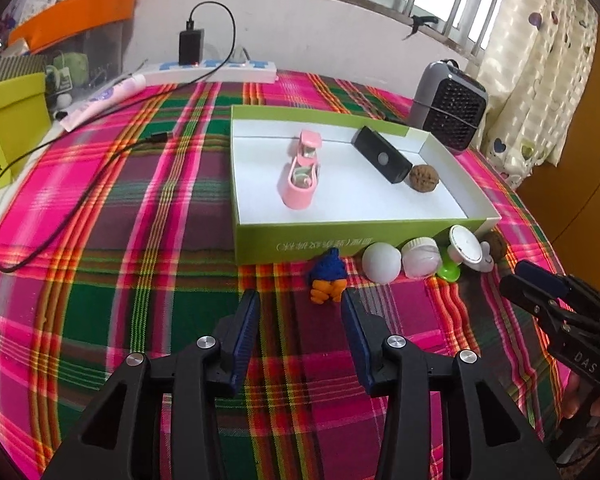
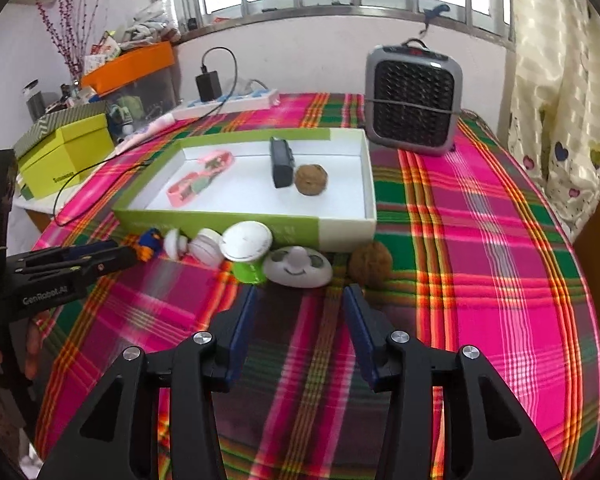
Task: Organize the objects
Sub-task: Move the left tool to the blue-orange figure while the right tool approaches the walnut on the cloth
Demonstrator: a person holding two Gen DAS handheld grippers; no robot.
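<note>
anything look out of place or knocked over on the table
Nothing is spilled or broken. The green-stemmed round white piece is tipped over on its side against the tray wall. One walnut lies in the tray while its twin is still out on the cloth with the other small items.

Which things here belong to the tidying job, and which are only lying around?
Job: green box; pink clip, black case, walnut inside; knitted toy, white ball, second walnut outside.

Lying about: heater, power strip, cable.
</note>
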